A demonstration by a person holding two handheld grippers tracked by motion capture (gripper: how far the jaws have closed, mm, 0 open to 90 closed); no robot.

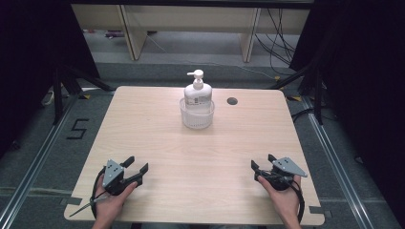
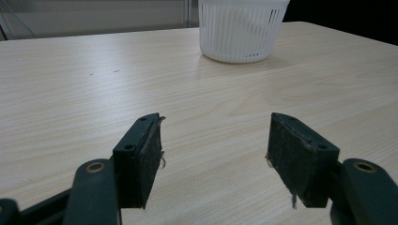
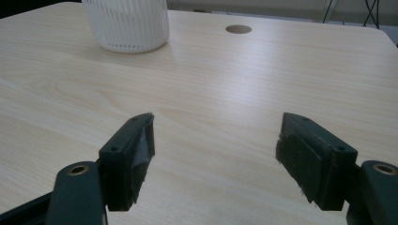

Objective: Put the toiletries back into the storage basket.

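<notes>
Left claw (image 1: 137,167) sat at near left corner of surface (image 1: 162,152), jaws spread, nothing between them. Right claw (image 1: 262,164) at near right, also spread, empty. Pump bottle (image 1: 197,90) stood upright inside white basket (image 1: 197,116), far centre of surface, well apart from both claws. Judged: work not begun, bottle untouched, whole reach and grasp left.

Pump bottle (image 1: 197,93) in basket (image 1: 197,120) at table's (image 1: 191,162) far middle, hole (image 1: 232,101) to its right.
</notes>
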